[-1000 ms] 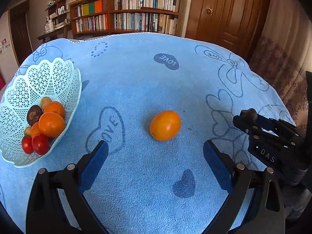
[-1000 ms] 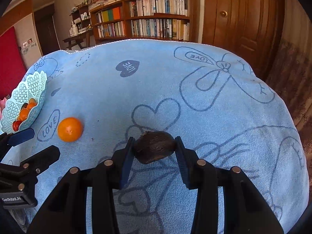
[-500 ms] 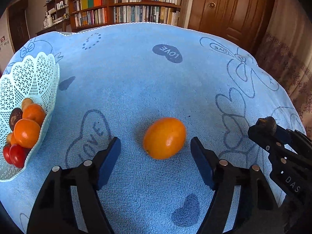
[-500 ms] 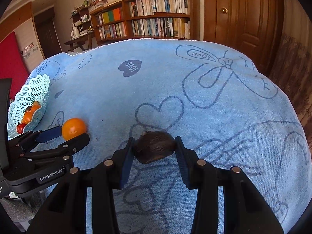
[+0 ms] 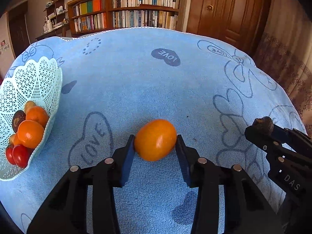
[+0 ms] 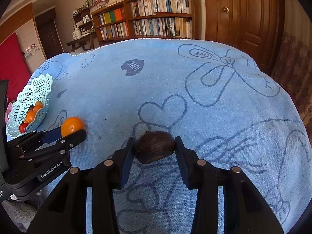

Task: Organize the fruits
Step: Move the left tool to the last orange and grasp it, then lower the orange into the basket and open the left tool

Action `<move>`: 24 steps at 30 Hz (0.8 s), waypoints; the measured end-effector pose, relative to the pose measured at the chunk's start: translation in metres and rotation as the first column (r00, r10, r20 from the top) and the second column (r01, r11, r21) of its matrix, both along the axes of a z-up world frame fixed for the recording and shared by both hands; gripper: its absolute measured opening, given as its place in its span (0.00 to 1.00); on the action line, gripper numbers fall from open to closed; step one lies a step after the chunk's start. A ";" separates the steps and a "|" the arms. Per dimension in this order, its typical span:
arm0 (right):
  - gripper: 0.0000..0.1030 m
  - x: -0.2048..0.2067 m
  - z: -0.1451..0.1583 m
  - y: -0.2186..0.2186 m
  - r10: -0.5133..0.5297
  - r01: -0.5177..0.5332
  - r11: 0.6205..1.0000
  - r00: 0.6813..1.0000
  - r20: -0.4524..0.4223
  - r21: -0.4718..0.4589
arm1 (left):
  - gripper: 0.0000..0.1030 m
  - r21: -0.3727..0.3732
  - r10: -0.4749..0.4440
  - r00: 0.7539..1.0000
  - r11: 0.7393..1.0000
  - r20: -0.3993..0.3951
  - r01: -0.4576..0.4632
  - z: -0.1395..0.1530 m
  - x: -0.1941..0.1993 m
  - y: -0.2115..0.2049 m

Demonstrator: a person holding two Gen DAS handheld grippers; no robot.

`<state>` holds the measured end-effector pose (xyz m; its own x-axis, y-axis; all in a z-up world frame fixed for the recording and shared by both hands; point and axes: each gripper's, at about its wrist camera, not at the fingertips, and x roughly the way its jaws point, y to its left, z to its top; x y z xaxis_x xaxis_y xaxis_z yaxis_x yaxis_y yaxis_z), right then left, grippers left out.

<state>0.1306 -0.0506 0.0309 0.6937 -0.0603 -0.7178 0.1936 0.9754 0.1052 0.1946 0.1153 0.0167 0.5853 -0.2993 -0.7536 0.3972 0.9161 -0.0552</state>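
The pale lattice plastic basket (image 5: 39,81) is cut off at the frame edge, its fruit partly hidden. To its right, my left gripper (image 5: 155,146) clamps the round orange fruit (image 5: 155,139). Further right, my right gripper (image 6: 154,149) pinches a dark brown wrinkled fruit (image 6: 154,147).

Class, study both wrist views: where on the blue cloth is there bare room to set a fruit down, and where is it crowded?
Bare: the wide cloth beyond the orange, toward the bookshelf. Crowded: the basket, piled with fruit, and the near strip where the left gripper and right gripper work.
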 end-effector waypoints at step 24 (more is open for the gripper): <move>0.40 -0.002 -0.003 0.013 0.034 -0.034 0.999 0.999 -0.001 -0.004 | 0.42 -0.040 0.149 0.983 0.989 0.108 -0.145 0.041 -0.021 0.068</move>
<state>0.1281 -0.0377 0.0282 0.6950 -0.0398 -0.7179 0.1602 0.9819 0.1007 0.1740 0.1834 0.0578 0.7041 -0.2262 -0.6731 0.2634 0.9635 -0.0482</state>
